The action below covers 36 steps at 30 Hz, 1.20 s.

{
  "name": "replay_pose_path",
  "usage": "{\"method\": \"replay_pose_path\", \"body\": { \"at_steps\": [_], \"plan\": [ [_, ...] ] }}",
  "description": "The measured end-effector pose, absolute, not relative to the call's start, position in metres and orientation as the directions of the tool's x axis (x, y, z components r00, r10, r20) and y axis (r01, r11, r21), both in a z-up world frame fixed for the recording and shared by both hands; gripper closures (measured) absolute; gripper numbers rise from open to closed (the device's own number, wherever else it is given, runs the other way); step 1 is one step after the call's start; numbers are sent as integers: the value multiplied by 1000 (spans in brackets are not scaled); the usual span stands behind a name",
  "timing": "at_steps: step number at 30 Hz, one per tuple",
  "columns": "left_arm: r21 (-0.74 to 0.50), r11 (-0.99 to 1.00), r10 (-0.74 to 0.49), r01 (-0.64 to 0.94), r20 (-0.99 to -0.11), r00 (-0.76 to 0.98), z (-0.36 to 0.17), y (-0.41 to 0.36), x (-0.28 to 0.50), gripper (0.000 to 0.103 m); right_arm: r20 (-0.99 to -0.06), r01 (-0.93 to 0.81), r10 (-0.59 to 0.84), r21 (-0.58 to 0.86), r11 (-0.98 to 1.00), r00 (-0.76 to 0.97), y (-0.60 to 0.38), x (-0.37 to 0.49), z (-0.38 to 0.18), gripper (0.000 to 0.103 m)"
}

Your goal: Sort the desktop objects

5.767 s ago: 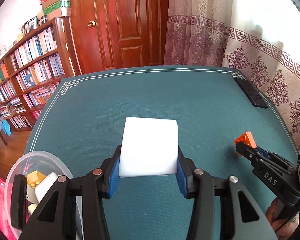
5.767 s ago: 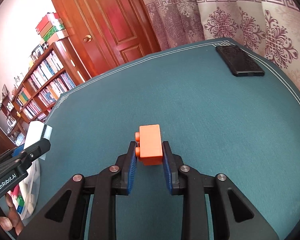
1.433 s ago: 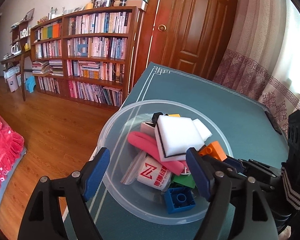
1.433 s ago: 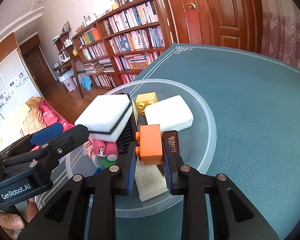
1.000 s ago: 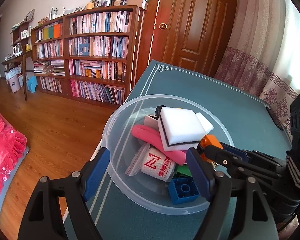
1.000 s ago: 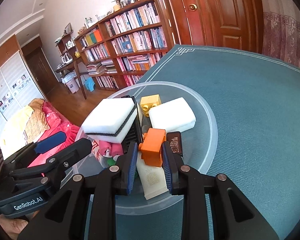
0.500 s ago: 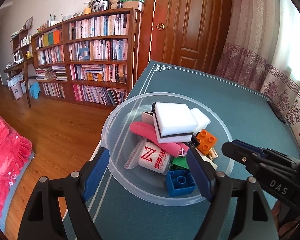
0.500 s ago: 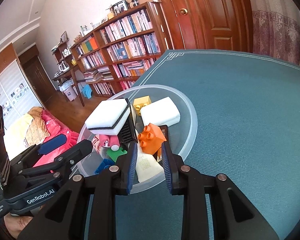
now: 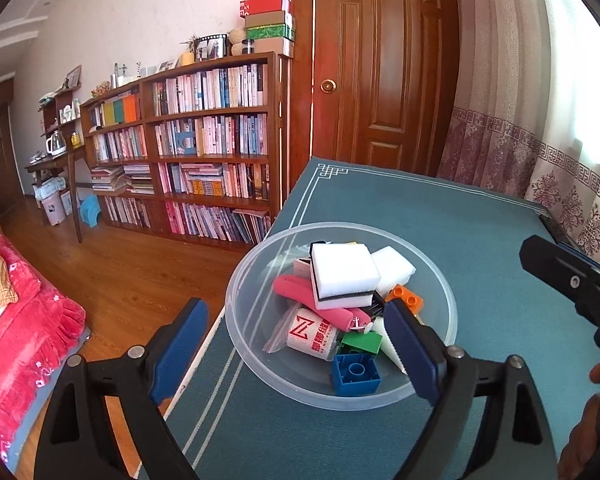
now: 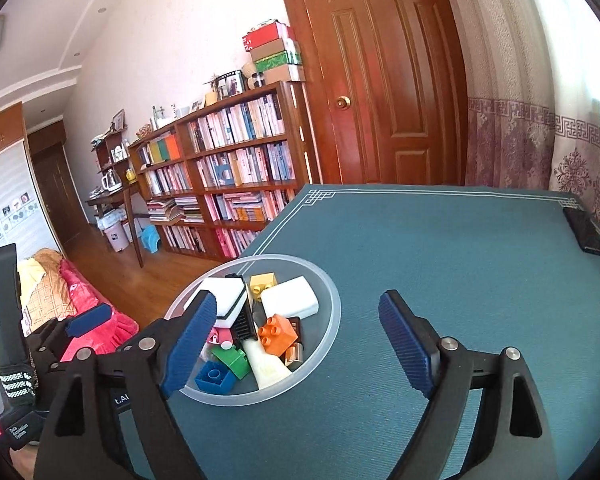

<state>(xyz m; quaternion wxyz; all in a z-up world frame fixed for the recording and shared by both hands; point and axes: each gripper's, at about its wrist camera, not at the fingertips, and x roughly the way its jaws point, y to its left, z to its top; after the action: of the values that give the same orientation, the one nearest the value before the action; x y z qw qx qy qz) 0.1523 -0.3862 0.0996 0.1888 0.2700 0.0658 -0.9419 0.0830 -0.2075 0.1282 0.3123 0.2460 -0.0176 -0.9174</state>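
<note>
Both my claws, left (image 9: 296, 344) and right (image 10: 296, 336), jaws wide apart, empty, above table (image 10: 460, 264).
Orange brick (image 10: 277, 334) lies in clear bowl (image 10: 332, 300), apparently against white sponge (image 10: 290, 302).

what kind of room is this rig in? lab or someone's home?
Most likely a home study or living room, not a lab: a tall bookshelf packed with books, a panelled wooden door, patterned curtains, and a table with a teal cloth holding the bowl of sorted items.
</note>
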Motion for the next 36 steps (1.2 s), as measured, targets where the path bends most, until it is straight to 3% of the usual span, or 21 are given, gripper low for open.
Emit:
{"method": "replay_pose_path", "body": {
  "at_steps": [7,10,12,18,26,36],
  "plan": [
    [-14,-910,-361,415,-466,-808,119,-379,168,8,-363,520,-545,173,-836,-756,-188,103,154,15],
    [-5,-902,-387,431,-430,-816,127,-377,176,5,-322,495,-518,156,-854,-792,-182,113,165,0],
    [1,-896,-407,444,-402,-820,133,-375,181,0,-281,497,-515,135,-857,-810,-180,121,168,0],
    [28,-888,-437,459,-364,-823,141,-370,191,0,-317,476,-461,32,-879,-829,-190,127,165,0],
    [53,-875,-471,481,-322,-821,147,-364,201,0,-204,464,-458,24,-886,-865,-177,150,172,0],
    [19,-875,-452,484,-388,-803,135,-374,200,0,-394,525,-522,109,-844,-756,-184,127,146,0]
  ]
}}
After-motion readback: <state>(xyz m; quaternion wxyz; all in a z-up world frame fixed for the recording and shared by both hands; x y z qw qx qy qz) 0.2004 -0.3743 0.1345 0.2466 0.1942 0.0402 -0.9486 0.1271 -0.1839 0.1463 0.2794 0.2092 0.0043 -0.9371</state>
